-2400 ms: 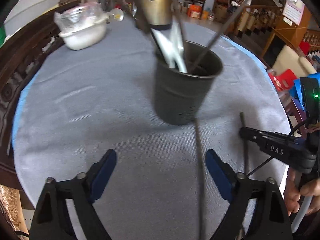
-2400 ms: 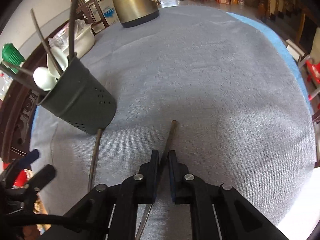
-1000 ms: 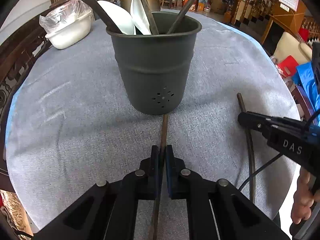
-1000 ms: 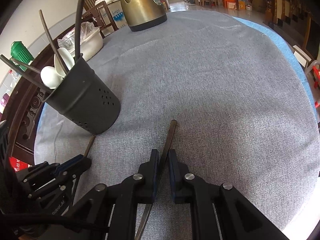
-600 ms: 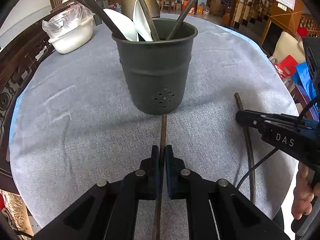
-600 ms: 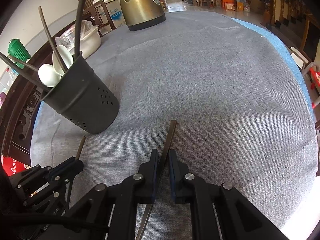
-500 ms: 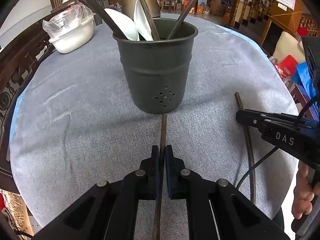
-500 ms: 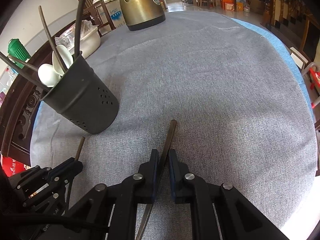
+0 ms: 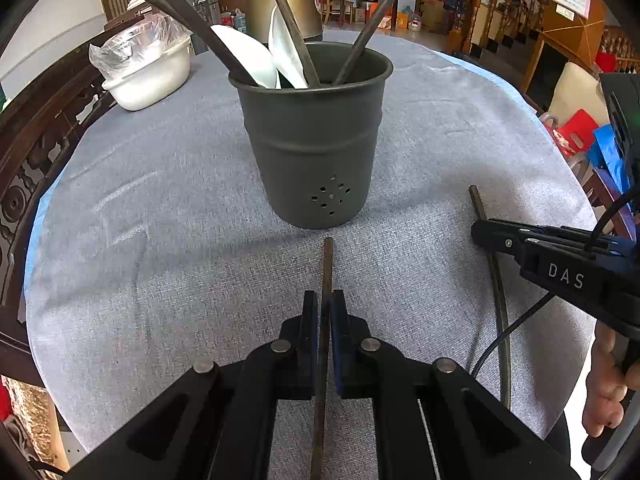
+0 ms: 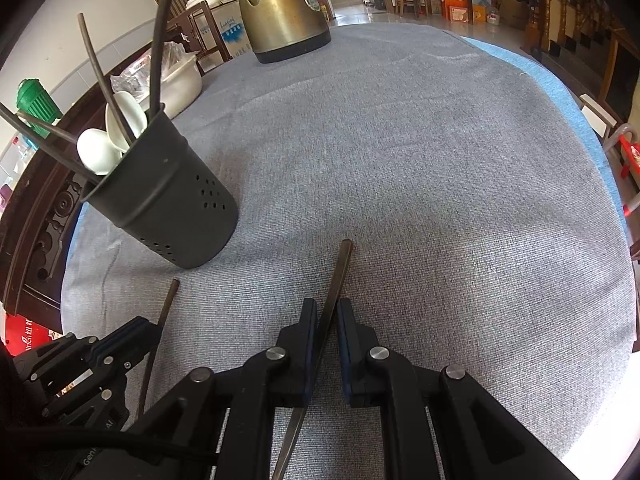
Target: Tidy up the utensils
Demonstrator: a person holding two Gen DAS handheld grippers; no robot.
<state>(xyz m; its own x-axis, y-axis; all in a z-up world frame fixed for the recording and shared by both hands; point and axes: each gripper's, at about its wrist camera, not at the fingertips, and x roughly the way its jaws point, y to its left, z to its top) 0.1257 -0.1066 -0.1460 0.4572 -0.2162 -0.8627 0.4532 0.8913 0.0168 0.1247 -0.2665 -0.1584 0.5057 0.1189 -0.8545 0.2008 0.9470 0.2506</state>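
Left gripper (image 9: pixel 325 304) clamped on a dark chopstick (image 9: pixel 327 264), tip just short of the grey utensil cup (image 9: pixel 316 152). Right gripper (image 10: pixel 327 320) pinches a second chopstick (image 10: pixel 340 272) over the grey cloth (image 10: pixel 440 160). Cup holds white spoons (image 9: pixel 256 56) and more sticks.

A dark grey metal utensil holder (image 9: pixel 316 148) stands upright at the centre of the left wrist view, on the grey cloth of the worktop (image 9: pixel 160 208). It is a tapered cup with a cluster of small holes low on its wall. Inside it, two white spoons (image 9: pixel 256 60) and several dark chopsticks (image 9: pixel 288 20) lean outward above the rim. Just below the holder, one dark chopstick (image 9: pixel 326 280) lies pointing at its base, pinched between the pads of a hand-held gripper (image 9: pixel 325 312). At centre right a second dark chopstick (image 9: pixel 486 232) is likewise pinched by the other hand-held gripper (image 10: pixel 323 320).
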